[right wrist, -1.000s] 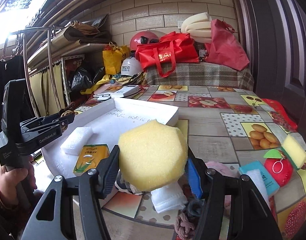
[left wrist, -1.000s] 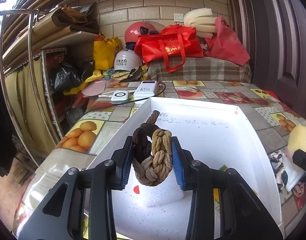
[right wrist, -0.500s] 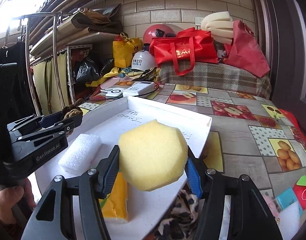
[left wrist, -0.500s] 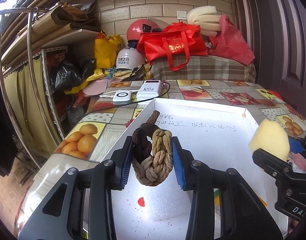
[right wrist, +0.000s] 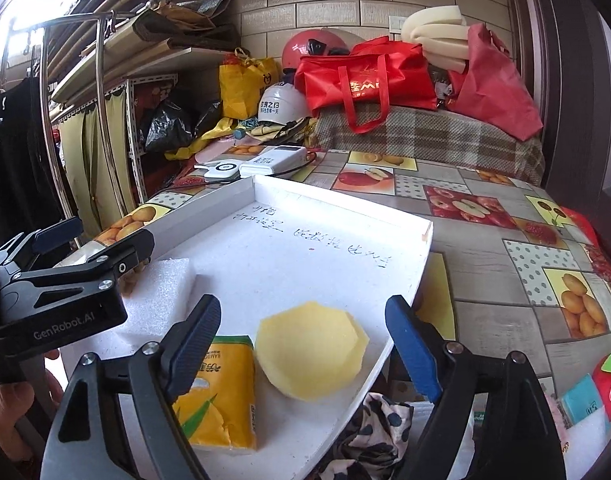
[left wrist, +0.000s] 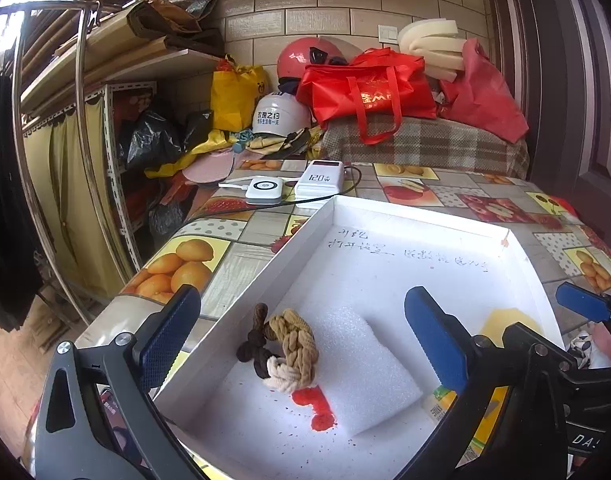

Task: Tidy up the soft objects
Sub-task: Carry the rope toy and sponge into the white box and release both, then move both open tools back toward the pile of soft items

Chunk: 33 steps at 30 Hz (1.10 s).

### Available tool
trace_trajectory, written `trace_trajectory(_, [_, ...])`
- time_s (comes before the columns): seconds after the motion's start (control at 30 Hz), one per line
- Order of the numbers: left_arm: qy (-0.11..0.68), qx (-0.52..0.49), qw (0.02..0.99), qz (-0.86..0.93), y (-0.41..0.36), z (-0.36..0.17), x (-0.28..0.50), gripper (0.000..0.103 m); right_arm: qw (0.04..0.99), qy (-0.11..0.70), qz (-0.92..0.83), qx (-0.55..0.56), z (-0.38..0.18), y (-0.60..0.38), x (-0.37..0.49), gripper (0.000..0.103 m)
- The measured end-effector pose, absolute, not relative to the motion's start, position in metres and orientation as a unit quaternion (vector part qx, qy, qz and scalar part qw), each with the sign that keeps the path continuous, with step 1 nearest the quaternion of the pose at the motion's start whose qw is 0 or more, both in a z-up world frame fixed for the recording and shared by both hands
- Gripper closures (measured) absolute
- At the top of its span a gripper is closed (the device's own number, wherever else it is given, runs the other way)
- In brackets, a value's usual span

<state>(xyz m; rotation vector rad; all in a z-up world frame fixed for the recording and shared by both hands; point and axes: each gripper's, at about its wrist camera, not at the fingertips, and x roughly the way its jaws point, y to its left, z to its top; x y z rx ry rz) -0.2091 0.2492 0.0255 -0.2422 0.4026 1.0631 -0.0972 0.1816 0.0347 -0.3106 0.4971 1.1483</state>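
Braided rope knot [left wrist: 283, 350] on matt foam tray [left wrist: 385, 280].

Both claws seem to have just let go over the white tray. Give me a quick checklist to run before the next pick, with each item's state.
1. Rope knot lies in the white tray, free of the left claw, whose jaws are opening: ok.
2. Yellow sponge in the tray, free of the right claw, also opening: ok.
3. Knot rests partly on the foam block: ok.
4. Tissue pack inside the tray: ok.
5. Spotted cloth fully outside the tray: cannot tell.
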Motion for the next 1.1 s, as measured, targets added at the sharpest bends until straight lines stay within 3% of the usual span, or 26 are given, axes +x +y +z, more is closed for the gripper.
trace_trajectory(0.8, [0.148,-0.094,0.860,0.480,0.231,0.033,-0.218,0.000,0.791,0.235,0.547,-0.140,0.035,0.163,-0.114,0.014])
trace_trajectory(1.1, [0.172,-0.102,0.902,0.383,0.212,0.032,-0.200,0.000,0.802,0.179,0.546,-0.164,0.042,0.118,-0.138,0.014])
